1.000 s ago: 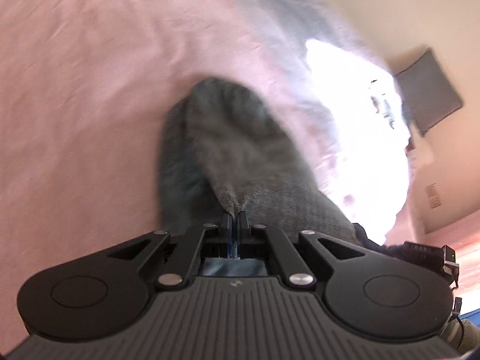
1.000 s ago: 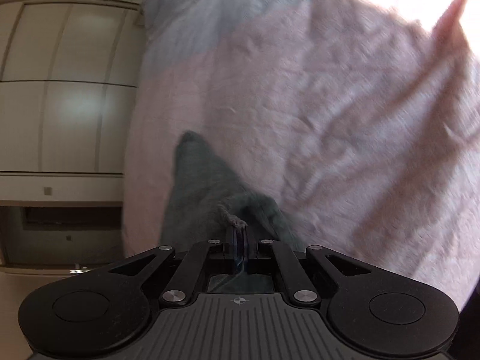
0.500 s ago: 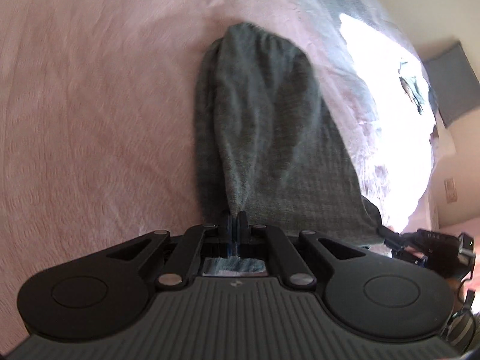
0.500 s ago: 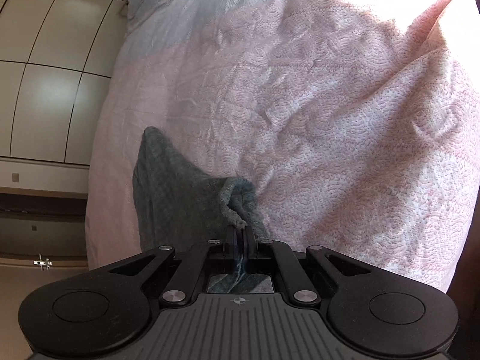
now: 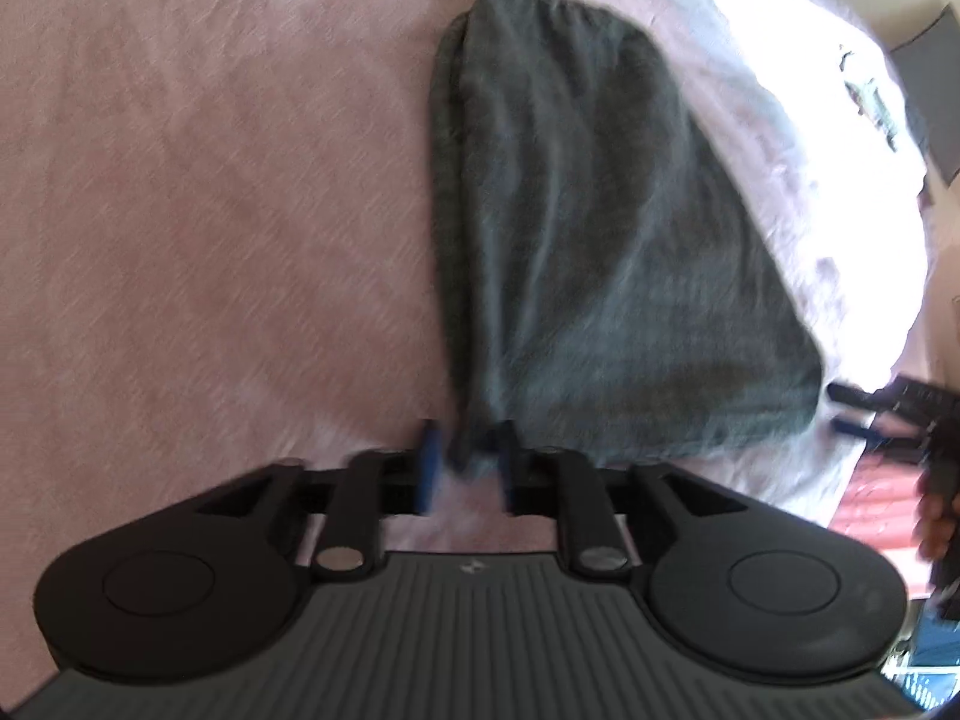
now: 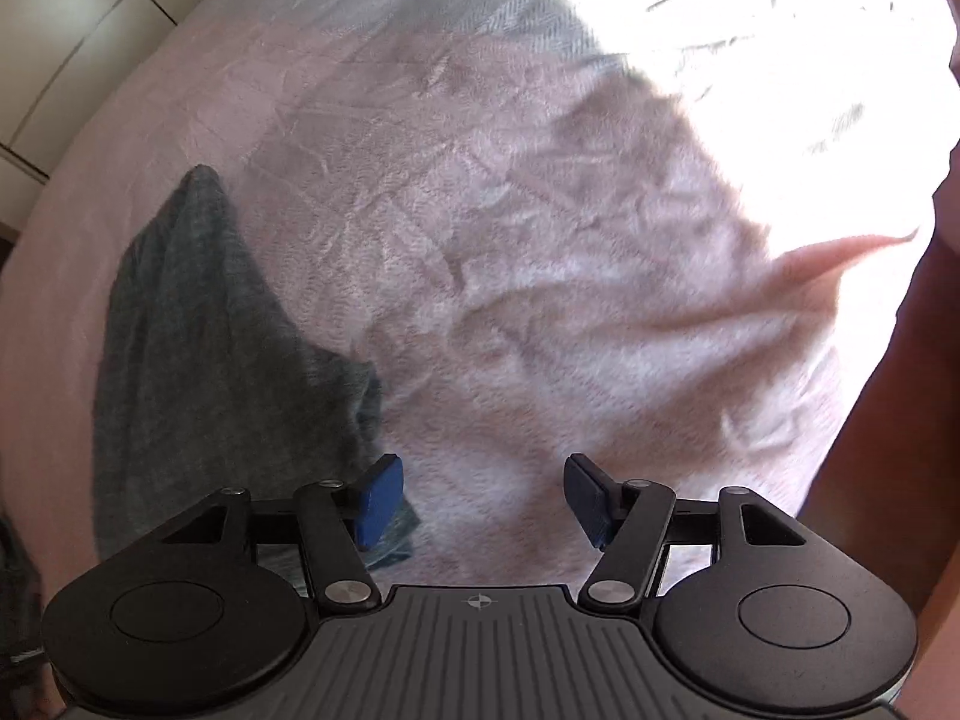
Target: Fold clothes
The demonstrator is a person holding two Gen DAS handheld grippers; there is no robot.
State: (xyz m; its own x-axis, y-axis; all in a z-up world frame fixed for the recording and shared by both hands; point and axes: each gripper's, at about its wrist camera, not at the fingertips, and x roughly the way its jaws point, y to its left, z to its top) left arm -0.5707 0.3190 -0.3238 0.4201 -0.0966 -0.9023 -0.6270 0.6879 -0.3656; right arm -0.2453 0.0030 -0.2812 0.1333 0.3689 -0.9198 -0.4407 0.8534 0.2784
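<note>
The left tool [image 5: 465, 456] points down at a pink bedspread [image 5: 210, 210], its jaws opening. The near corner of a folded grey garment [image 5: 588, 228] lies between the blue pads [image 5: 427, 462], which stand clear of the cloth. The garment lies flat and narrows toward the far end. At the right edge the other tool [image 5: 882, 408] shows, blurred, in a hand [image 5: 936, 522].

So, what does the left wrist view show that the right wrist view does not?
Only the left wrist view shows the whole grey garment folded flat, its corner between the opening left gripper, and the other gripper at the right edge. Only the right wrist view shows the cupboard doors and the opening right gripper with nothing between its fingers. Both show the pink bedcover.
</note>
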